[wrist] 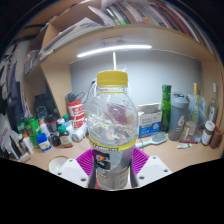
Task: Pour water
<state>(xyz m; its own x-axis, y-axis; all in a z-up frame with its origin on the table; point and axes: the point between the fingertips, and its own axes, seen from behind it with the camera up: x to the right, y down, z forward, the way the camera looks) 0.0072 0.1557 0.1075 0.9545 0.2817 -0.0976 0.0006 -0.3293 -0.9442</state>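
A clear plastic bottle (112, 130) with a yellow cap (113, 79) stands upright between the jaws, its long axis vertical and the cap pointing straight up toward a strip light (113, 50) under a shelf (120, 20). The gripper (112, 163) holds it low down: both pink pads (144, 160) sit against the bottle's lower part at either side, at the height of its yellow and dark label (111, 150), so the jaws are closed onto it at about the bottle's width. The bottle's foot is cut off below the fingers and cannot be seen, so it is not clear whether it rests on the desk (175, 155) or is lifted from it. How much water is inside is hard to judge; the clear wall shows only glints and blurred shapes from behind. The bottle also hides the stretch of desk straight beyond the jaws. To the left of the jaws and farther back stands a crowded group of small jars and bottles (50, 130), among them a red and white can (76, 108); their labels are too small to read. To the right, beyond the jaws, a green bottle (166, 107), a grey tumbler (178, 115) and some darker bottles (208, 125) stand along the wall. A small blue and white box (150, 122) sits just behind the bottle's right side.
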